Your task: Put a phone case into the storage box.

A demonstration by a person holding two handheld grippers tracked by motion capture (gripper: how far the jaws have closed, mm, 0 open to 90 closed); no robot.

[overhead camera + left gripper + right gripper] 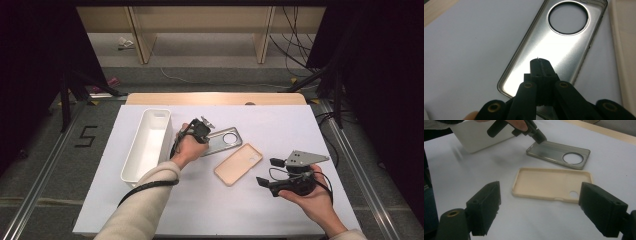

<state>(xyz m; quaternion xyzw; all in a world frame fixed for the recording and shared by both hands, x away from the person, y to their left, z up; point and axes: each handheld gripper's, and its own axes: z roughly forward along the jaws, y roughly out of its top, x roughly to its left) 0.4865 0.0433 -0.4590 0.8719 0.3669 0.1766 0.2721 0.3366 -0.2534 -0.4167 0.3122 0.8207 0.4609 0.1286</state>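
High view, table: a white sheet covers the tabletop, and everything in play lies on it
White bin: long empty tray at the left of the sheet, just beside the person's left hand
Beige phone case: lies open side up near the middle, between the two grippers, untouched; in the right gripper view it sits just ahead of the wide jaws
Grey phone case: smoky translucent case with a round camera hole, flat and open side up, between the bin and the beige one; it is the thing being worked on
Left gripper: jaws pressed together with nothing between them, tip down inside the near end of the grey case; whether it touches the floor of the case I cannot tell
Right gripper: jaws spread wide, empty, held low at the right, clear of both cases
Risk: closed tips have no hold on a flat, slick shell, so a push could skate it into the beige case or off line from the bin; a thin wall may also slip out of a pinch
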